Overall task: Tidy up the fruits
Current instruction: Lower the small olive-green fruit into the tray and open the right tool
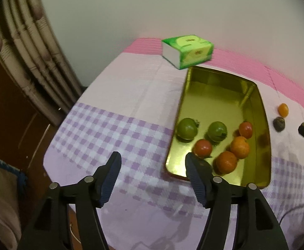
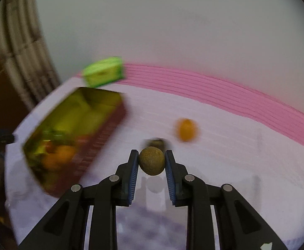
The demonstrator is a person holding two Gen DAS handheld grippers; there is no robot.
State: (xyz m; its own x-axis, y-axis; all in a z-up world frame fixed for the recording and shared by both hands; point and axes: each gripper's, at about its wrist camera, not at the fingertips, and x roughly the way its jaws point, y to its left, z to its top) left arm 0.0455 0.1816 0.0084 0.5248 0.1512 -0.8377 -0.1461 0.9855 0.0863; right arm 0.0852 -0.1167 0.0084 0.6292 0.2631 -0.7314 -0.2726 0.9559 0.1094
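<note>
A gold tin tray [image 1: 262, 145] lies on the checked cloth and holds two green fruits [image 1: 187, 128], two red ones [image 1: 203, 148] and two oranges [image 1: 227, 162]. My left gripper [image 1: 152, 161] is open and empty at the tray's near left corner. My right gripper [image 2: 152, 156] is shut on a round brown-green fruit [image 2: 152, 160], held above the cloth right of the tray [image 2: 85, 112]. A small orange [image 2: 187, 129] and a dark fruit [image 2: 158, 142] lie on the cloth beyond it; they also show in the left wrist view, the orange [image 1: 283, 109] and the dark fruit [image 1: 279, 124].
A green tissue pack [image 1: 187, 51] sits behind the tray near the wall. A curtain [image 1: 26, 58] and wooden furniture stand left of the table. The table's left edge drops off beside my left gripper. The right wrist view is motion-blurred.
</note>
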